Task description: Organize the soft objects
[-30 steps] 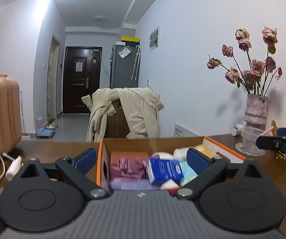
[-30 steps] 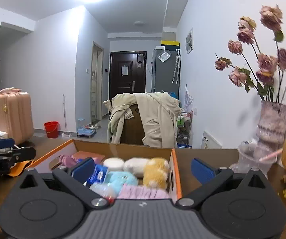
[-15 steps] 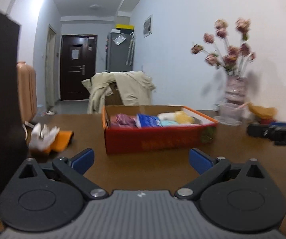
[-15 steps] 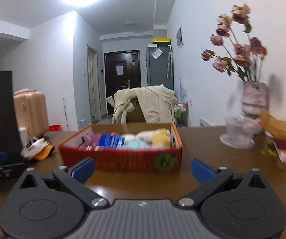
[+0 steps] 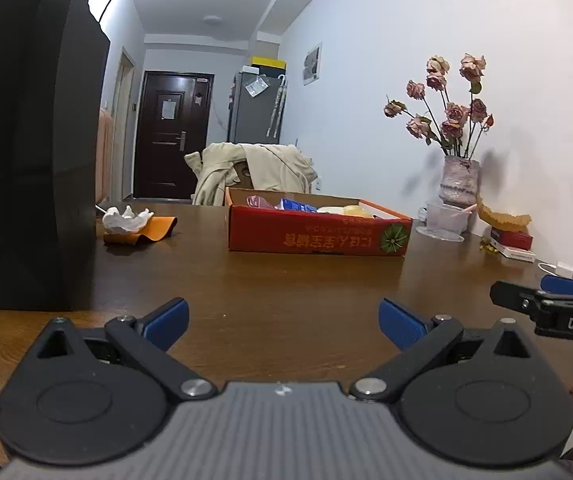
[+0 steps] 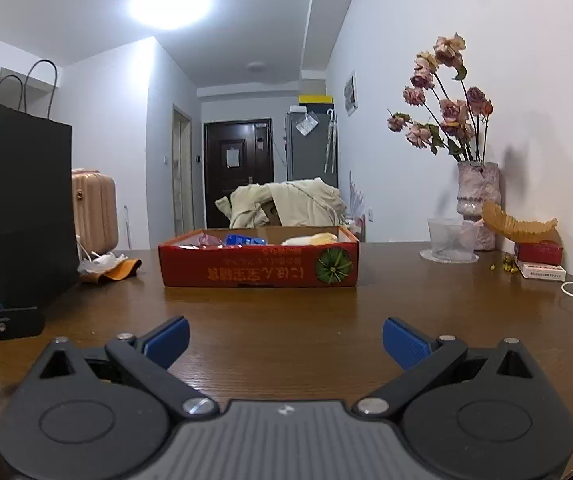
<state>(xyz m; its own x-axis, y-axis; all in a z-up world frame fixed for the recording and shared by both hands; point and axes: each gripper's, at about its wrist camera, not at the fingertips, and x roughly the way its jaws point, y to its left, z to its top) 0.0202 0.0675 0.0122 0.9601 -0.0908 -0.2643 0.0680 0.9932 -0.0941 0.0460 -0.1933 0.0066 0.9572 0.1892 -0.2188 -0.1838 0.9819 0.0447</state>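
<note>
Box (image 5: 318, 232) of soft things sits well beyond both wide-apart, empty grippers (image 5: 282, 320) (image 6: 284, 338); right gripper reads "DAS".

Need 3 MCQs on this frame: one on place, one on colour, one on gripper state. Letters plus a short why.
1. Where does the black paper bag stand relative to the red box?
A. to its left on the table
B. inside it
C. to its right, by the vase

2. What colour are the pads on the fingers of the right gripper?
A. green
B. blue
C. white

3. What state is the left gripper in?
A. shut on a plush toy
B. shut on the box rim
C. open, holding nothing

Answers: 
1 A, the bag rises at the left edge of both views, apart from the box. 
2 B, both pads show blue in the right wrist view. 
3 C, its fingers are spread wide with only bare table between them.
</note>
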